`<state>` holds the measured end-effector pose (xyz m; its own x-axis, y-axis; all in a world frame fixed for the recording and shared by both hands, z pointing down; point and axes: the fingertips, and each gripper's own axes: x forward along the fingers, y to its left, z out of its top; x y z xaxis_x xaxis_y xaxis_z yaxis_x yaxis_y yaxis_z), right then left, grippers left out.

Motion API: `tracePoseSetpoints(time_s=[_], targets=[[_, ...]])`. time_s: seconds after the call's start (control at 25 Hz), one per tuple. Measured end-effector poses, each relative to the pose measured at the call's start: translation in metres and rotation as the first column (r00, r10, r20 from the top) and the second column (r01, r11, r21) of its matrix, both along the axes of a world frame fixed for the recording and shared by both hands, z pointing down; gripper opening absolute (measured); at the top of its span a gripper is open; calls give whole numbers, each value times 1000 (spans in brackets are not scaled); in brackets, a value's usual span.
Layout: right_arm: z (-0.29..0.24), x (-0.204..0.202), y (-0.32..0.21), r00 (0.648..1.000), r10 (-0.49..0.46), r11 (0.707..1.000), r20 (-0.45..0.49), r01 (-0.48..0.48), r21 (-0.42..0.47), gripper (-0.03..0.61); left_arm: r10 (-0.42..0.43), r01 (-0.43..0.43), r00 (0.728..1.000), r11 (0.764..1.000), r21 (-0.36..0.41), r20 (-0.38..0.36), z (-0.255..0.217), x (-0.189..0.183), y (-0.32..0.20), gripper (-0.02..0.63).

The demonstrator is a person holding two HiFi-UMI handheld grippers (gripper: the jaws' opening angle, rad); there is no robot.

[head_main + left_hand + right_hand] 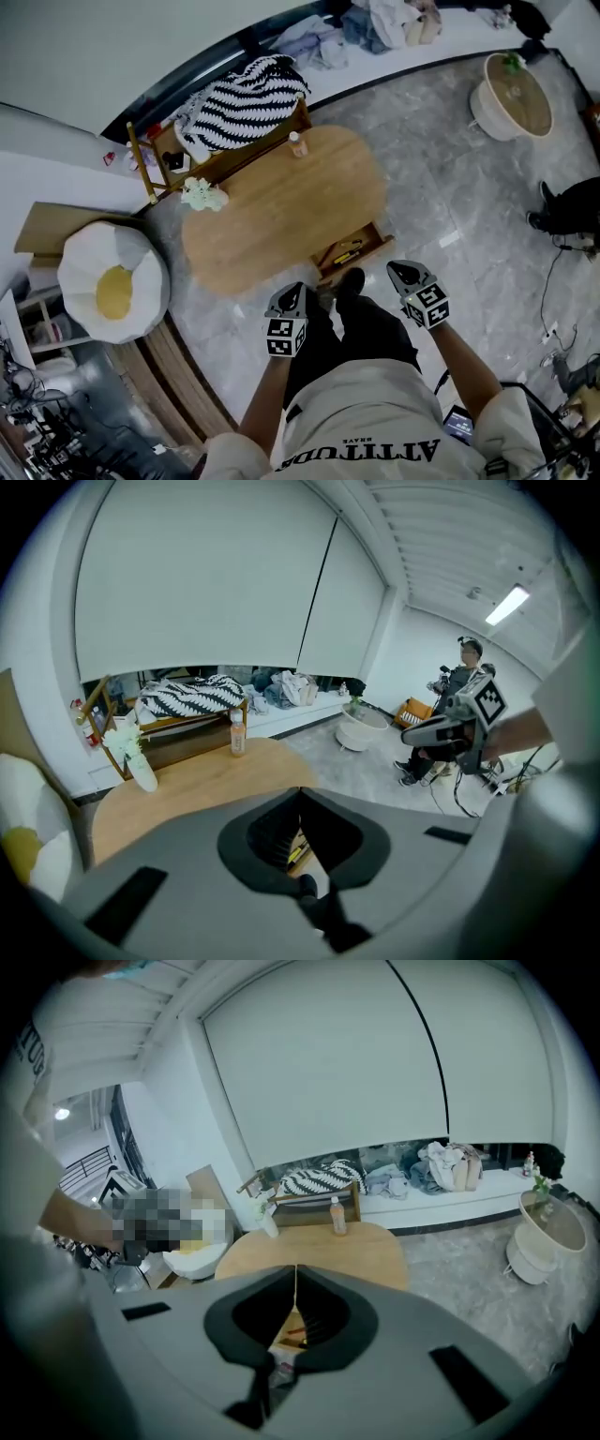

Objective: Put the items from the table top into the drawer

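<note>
Plainly, with the left tongs and right tongs both clenched on nothing, the slim bottle at the counter's twelve o'clock edge could topple if they nudge it unopened.

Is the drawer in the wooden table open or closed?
Open. The drawer sticks out from under the table edge, and a yellow thing lies inside it.

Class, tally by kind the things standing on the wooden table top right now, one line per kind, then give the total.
bottle: 1
vase of flowers: 1
Total: 2
</note>
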<state>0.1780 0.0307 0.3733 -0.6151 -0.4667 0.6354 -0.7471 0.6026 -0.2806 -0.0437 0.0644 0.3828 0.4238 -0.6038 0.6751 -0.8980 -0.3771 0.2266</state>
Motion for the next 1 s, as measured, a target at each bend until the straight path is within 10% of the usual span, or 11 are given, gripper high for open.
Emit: tracePoseSetpoints(time_s=[1.0], targets=[[-120, -84, 210, 982, 98, 943, -164, -39, 332, 21, 164, -141, 985, 949, 282, -60, -128, -107, 197, 21]])
